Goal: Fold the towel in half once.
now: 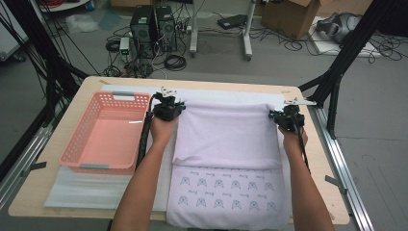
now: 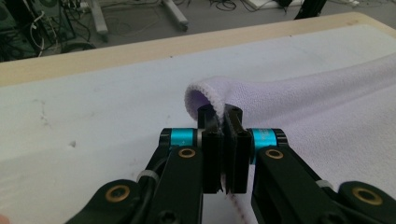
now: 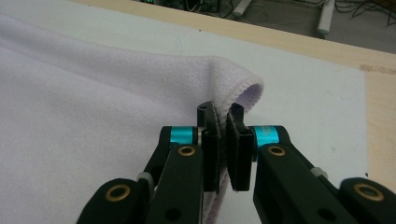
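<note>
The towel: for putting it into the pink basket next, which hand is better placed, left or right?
Probably the left. The left gripper holds the towel corner right beside the pink basket; the right gripper grips the far corner, with the whole towel between.

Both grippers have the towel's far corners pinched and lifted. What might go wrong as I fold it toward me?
1. Thin grip: the left gripper and right gripper each pinch only the hemmed edge of the lavender towel, so a tug might pull a corner free.
2. Uneven fold: if one hand leads, the edge may land crooked over the printed part.
3. The pink basket sits close beside the left hand; a sideways swing could bump it.
</note>
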{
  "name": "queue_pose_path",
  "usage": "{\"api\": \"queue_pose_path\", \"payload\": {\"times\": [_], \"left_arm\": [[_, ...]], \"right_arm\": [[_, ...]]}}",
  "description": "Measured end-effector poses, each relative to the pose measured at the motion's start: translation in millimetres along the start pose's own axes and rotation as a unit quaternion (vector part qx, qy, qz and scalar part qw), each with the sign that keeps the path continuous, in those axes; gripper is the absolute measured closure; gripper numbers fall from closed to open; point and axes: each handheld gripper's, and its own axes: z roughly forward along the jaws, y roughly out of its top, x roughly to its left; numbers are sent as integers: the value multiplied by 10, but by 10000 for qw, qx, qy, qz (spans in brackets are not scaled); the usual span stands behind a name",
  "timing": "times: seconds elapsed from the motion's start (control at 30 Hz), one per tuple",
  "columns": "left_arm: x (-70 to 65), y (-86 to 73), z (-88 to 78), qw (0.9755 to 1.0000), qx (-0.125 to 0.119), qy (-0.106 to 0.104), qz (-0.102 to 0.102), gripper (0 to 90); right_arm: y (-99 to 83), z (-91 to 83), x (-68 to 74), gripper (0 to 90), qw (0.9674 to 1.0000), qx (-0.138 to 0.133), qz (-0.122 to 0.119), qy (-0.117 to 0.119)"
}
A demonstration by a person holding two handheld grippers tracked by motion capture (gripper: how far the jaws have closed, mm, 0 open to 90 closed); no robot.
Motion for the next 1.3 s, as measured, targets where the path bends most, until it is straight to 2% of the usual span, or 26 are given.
{"api": "queue_pose_path", "payload": {"times": [0.07, 0.23, 0.3, 0.37, 0.4, 0.47, 0.5, 0.63, 0.77, 0.8, 0.83, 0.9, 0.93, 1.0, 1.1, 1.2, 1.27, 1.3], "left_arm": [[33, 7, 37, 9999, 25, -2, -106, 866], [40, -2, 72, 10000, 51, 27, -61, 846], [48, -34, 92, 9996, 188, 9, -194, 723], [41, -67, 94, 9989, 275, -77, -377, 571], [22, -86, 80, 9989, 254, -128, -365, 547], [-44, -99, 72, 9987, 384, -271, -219, 540], [-67, -98, 68, 9985, 409, -310, -211, 538], [-178, -104, 7, 9985, 290, -450, -91, 531], [-242, -177, -49, 9979, 341, -556, -49, 521], [-256, -185, -62, 9972, 444, -598, -57, 510], [-275, -194, -77, 9966, 495, -652, -40, 487], [-319, -233, -147, 9972, 304, -683, 62, 489], [-333, -252, -177, 9971, 292, -692, 89, 497], [-353, -289, -223, 9963, 415, -737, 149, 500], [-388, -370, -318, 9965, 363, -735, 179, 507], [-441, -465, -416, 9957, 348, -787, 355, 507], [-447, -483, -466, 9947, 482, -833, 354, 501], [-456, -502, -502, 9956, 332, -808, 333, 497]], "right_arm": [[31, 46, -19, 857, 10000, 11, 81, -11], [86, 144, -9, 856, 9999, 58, 25, -106], [73, 169, -9, 840, 9999, 79, 60, -112], [55, 189, -2, 766, 9997, 173, 172, -91], [51, 191, 9, 739, 9995, 208, 207, -109], [46, 182, 19, 685, 9993, 245, 286, -71], [50, 164, 23, 663, 9992, 234, 307, -49], [56, 77, 61, 638, 9994, 153, 295, -38], [21, -26, 77, 619, 9991, 168, 380, 20], [12, -56, 85, 619, 9991, 155, 394, 25], [4, -87, 93, 616, 9992, 156, 377, 43], [-20, -146, 109, 606, 9994, 144, 309, 54], [-37, -175, 121, 597, 9994, 142, 307, 55], [-78, -229, 139, 579, 9994, 154, 305, 95], [-153, -306, 173, 561, 9994, 178, 262, 150], [-184, -364, 227, 531, 9985, 422, 227, 247], [-215, -434, 293, 539, 9993, 294, 76, 216], [-231, -455, 312, 538, 9992, 299, 80, 262]]}}
